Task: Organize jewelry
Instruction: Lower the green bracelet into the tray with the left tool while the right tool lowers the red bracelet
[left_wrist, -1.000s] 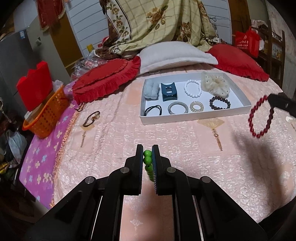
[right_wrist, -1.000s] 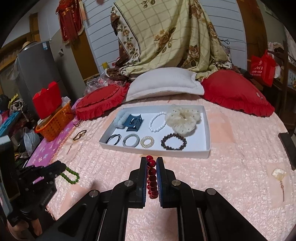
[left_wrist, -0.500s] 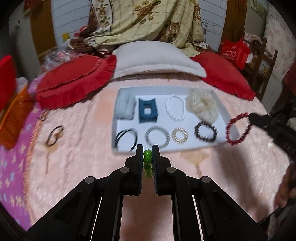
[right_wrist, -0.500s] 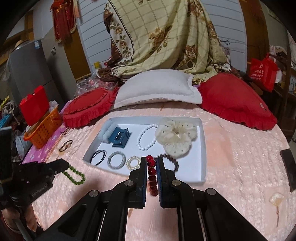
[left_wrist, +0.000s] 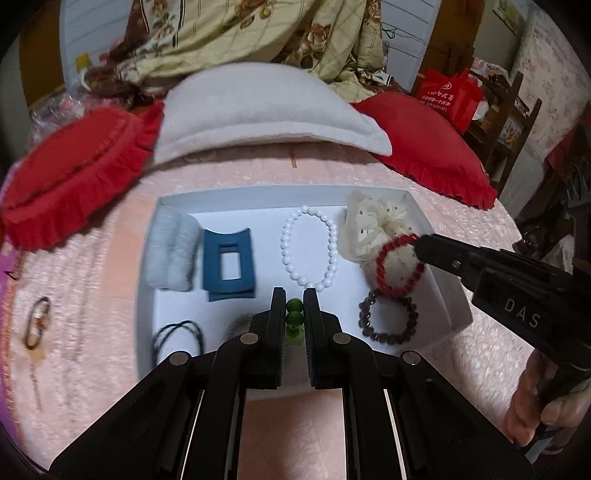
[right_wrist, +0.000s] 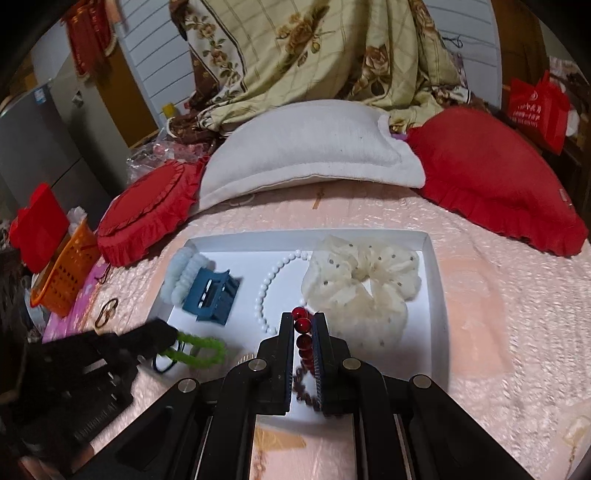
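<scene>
A white tray (left_wrist: 439, 236) lies on the pink bedspread. It holds a white bead bracelet (left_wrist: 309, 249), a cream scrunchie (left_wrist: 369, 221), a blue claw clip (left_wrist: 228, 264), a pale fluffy band (left_wrist: 170, 254), a dark bead bracelet (left_wrist: 388, 319) and a black cord (left_wrist: 177, 334). My left gripper (left_wrist: 294, 314) is shut on a green bead bracelet (right_wrist: 201, 349) above the tray's front left part. My right gripper (right_wrist: 303, 325) is shut on a red bead bracelet (left_wrist: 399, 271), hanging over the scrunchie and the dark bracelet.
A brown bracelet (left_wrist: 37, 326) lies on the bedspread left of the tray. Red cushions (right_wrist: 147, 218) and a white pillow (right_wrist: 306, 147) lie behind the tray. An orange basket (right_wrist: 62, 280) stands at the bed's left edge.
Both grippers have moved forward and now hang over the tray with their bracelets. The left one has come in from the left, the right one from the right.
</scene>
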